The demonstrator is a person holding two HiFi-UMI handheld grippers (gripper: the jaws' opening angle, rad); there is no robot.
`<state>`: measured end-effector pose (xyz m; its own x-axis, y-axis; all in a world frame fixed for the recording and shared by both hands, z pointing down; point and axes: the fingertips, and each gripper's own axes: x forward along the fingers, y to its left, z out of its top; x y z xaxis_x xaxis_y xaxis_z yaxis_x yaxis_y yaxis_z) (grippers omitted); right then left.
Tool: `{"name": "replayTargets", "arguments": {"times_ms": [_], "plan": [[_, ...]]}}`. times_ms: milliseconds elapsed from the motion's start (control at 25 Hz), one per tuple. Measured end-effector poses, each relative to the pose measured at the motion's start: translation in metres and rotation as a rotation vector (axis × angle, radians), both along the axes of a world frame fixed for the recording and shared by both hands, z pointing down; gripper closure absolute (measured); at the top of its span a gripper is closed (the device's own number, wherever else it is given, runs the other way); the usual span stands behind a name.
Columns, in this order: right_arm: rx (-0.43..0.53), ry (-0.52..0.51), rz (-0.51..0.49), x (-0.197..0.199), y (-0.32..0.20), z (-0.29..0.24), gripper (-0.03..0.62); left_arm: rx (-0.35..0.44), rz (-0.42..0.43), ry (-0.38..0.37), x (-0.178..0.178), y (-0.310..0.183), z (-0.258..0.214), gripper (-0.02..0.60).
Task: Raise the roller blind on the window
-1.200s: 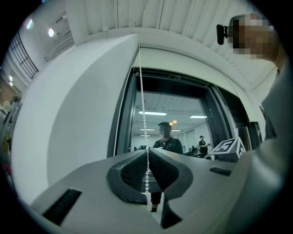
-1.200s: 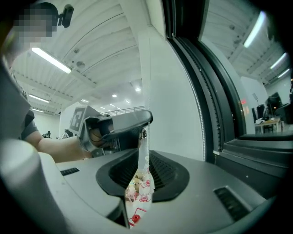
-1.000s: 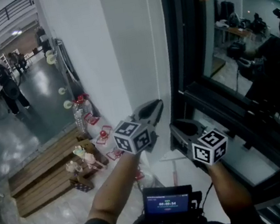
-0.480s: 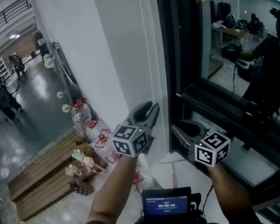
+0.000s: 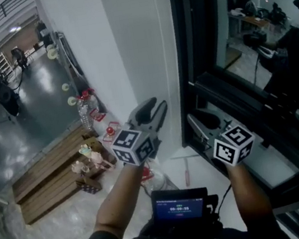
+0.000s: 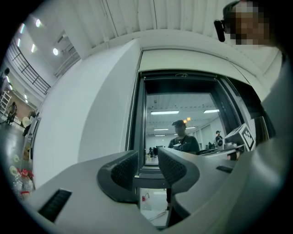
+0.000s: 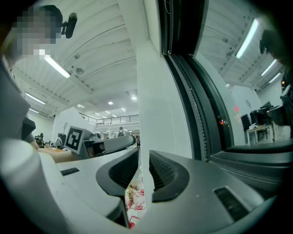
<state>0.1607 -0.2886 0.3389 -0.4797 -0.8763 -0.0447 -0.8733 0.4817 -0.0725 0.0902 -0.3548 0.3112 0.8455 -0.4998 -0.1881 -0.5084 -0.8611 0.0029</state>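
The window (image 5: 220, 30) has a dark frame and bare glass; I cannot make out the blind itself. Its thin bead chain (image 6: 131, 119) hangs along the frame's left edge, and it also shows against the frame in the right gripper view (image 7: 195, 109). My left gripper (image 5: 158, 108) is by the white wall next to the frame. Its jaws have just been opening and now stand wide, with nothing between them and the chain off to their left. My right gripper (image 5: 197, 120) is lower, at the sill, with a narrow gap between its pads and nothing seen in it.
A white wall (image 5: 126, 46) runs left of the frame. Far below lie wooden pallets (image 5: 50, 172), bottles (image 5: 85, 112) and a shiny floor with people (image 5: 3, 92). A small screen (image 5: 179, 204) sits at my chest. The glass reflects a room.
The left gripper's jaws have gone from nearly closed to wide apart, and it has shifted slightly left, away from the frame. The right gripper has edged up a little.
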Motion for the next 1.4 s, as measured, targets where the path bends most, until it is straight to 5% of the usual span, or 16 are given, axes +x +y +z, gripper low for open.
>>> {"name": "replayTargets", "arguments": {"times_ms": [200, 920, 1400], "plan": [[0.011, -0.014, -0.006, 0.004, 0.015, -0.001, 0.503, -0.009, 0.025, -0.008, -0.002, 0.029, 0.007, 0.584], [0.018, -0.028, -0.087, 0.008, 0.065, 0.010, 0.568, -0.076, -0.035, -0.068, -0.016, 0.097, 0.043, 0.589], [0.040, -0.027, -0.006, -0.018, 0.062, -0.001, 0.571, -0.066, 0.006, -0.080, -0.056, 0.104, 0.042, 0.588]]}}
